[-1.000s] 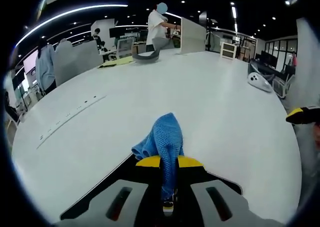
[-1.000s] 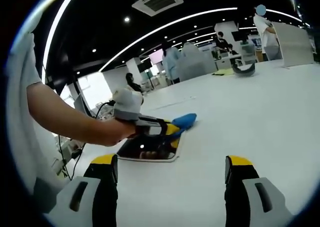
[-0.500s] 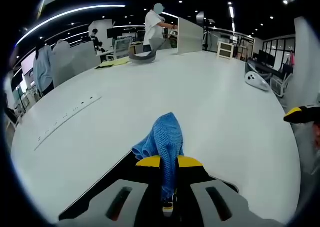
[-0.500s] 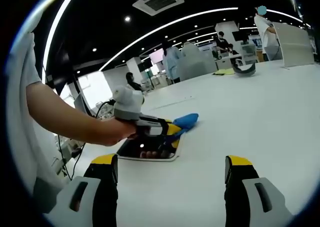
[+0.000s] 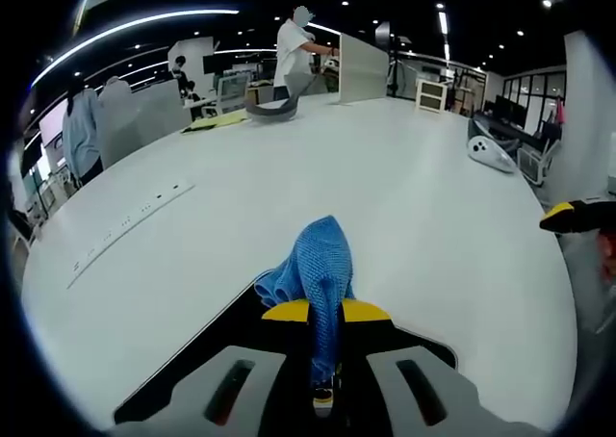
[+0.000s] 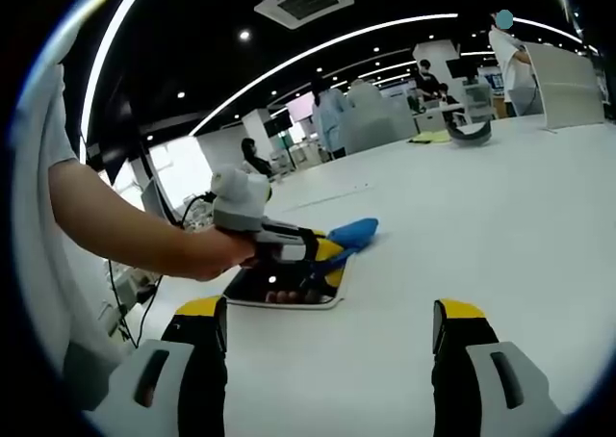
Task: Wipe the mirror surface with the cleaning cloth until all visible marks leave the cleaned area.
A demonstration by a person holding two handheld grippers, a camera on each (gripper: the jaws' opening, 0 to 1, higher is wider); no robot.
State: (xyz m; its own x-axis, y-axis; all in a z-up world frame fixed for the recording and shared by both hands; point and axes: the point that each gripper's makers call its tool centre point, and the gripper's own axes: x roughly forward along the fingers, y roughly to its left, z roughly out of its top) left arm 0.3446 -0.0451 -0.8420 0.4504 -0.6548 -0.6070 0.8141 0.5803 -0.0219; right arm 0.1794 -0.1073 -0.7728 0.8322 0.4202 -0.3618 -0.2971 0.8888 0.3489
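wiping in progress w/ left gripper [image 6: 322, 254] clamped on blue cleaning cloth [image 5: 313, 269] over mirror [image 6: 289, 293] on white table [image 5: 385, 196], right gripper [image 6: 327, 336] jaws wide, empty; marks remaining can't be judged.

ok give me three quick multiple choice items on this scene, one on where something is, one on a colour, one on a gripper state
1. Where does the mirror lie?
A. flat on the white table
B. propped on a shelf
C. held up in the right gripper

2. What colour is the cleaning cloth?
A. red
B. blue
C. white

3. How does the right gripper stand?
A. shut on the cloth
B. shut on the mirror
C. open, holding nothing

Answers:
1 A, the right gripper view shows the mirror flat on the table under the left gripper.
2 B, the cloth between the left gripper's jaws is blue in both views.
3 C, its two jaws stand wide apart with bare table between them.
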